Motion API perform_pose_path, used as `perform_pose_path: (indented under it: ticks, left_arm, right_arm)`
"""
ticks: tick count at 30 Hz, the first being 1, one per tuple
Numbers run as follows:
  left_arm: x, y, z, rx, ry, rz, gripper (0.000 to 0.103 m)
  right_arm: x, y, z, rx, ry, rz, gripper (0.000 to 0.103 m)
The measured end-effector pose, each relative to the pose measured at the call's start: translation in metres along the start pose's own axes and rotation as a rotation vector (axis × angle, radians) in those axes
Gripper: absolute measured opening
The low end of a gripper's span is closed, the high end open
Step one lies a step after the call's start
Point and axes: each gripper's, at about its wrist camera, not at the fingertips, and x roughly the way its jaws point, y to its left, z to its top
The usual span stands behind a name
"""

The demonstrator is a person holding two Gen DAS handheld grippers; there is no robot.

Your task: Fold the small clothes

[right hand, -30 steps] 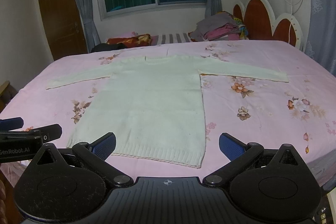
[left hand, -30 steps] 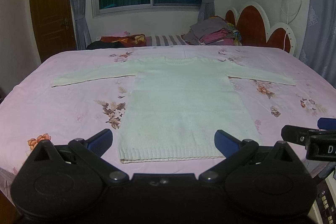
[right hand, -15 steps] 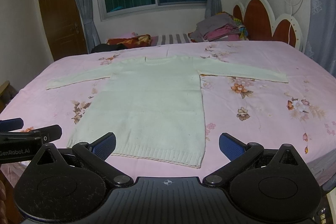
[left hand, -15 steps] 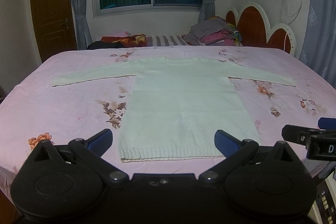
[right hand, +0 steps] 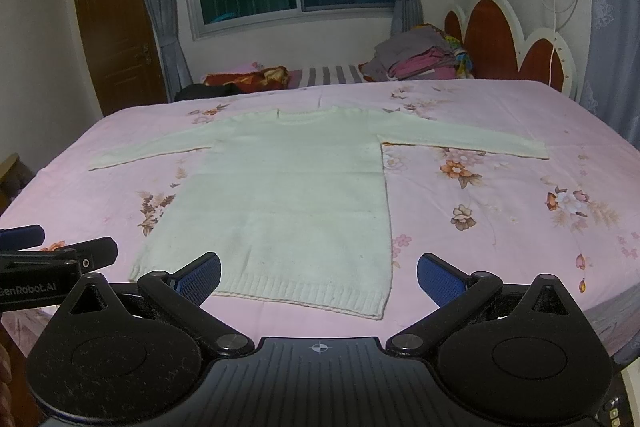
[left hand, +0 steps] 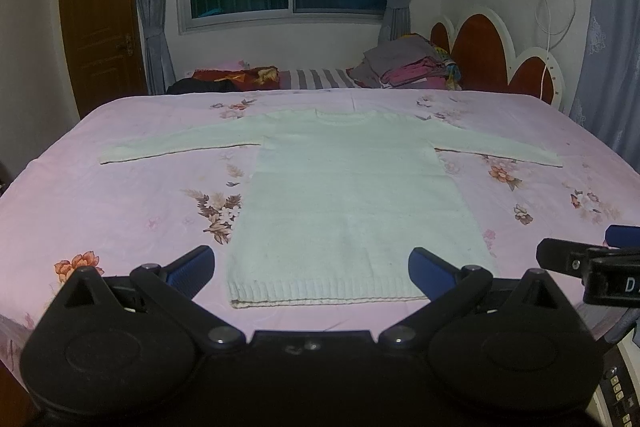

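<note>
A pale cream knit sweater (left hand: 344, 195) lies flat on the pink floral bed sheet (left hand: 120, 195), sleeves spread out to both sides, ribbed hem toward me. It also shows in the right wrist view (right hand: 288, 195). My left gripper (left hand: 311, 269) is open and empty, held just short of the hem. My right gripper (right hand: 319, 277) is open and empty, also near the hem, toward its right corner. Each gripper appears at the edge of the other's view: the right gripper (left hand: 588, 263) and the left gripper (right hand: 52, 259).
A pile of folded clothes (left hand: 408, 65) sits at the bed's far side by the red headboard (left hand: 492, 55). Striped and dark fabrics (left hand: 240, 79) lie under the window. A wooden door (left hand: 100, 23) stands at the left. The bed's near edge is just below the grippers.
</note>
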Motion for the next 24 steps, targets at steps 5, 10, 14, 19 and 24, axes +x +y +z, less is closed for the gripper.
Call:
perform_pose_path:
  ticks: [5,10,14,19,24]
  left_arm:
    - [0.0002,0.0004,0.0001,0.000,0.000,-0.001,0.103]
    - [-0.0001,0.0003,-0.0005,0.000,0.000,0.000,0.103]
    - [-0.0001,0.0006,-0.0008,0.000,-0.001,-0.001,0.103]
    - [-0.0011,0.0002,-0.0015,0.001,0.000,0.001,0.103]
    - [-0.0007,0.0008,-0.0022,0.002,0.004,-0.001,0.103]
  right_arm:
    - [0.0001,0.0000,-0.0001,-0.002,0.000,0.000,0.103]
    - [-0.0014,0.0011,-0.0002,-0.004,0.001,0.000,0.103]
    - [-0.0018,0.0012,-0.0001,-0.002,0.003,0.001,0.103]
    - [-0.0019,0.0013,-0.0003,-0.001,0.003,0.001,0.103]
    - [-0.0002,0.0012,0.0005,0.005,0.004,0.003,0.103]
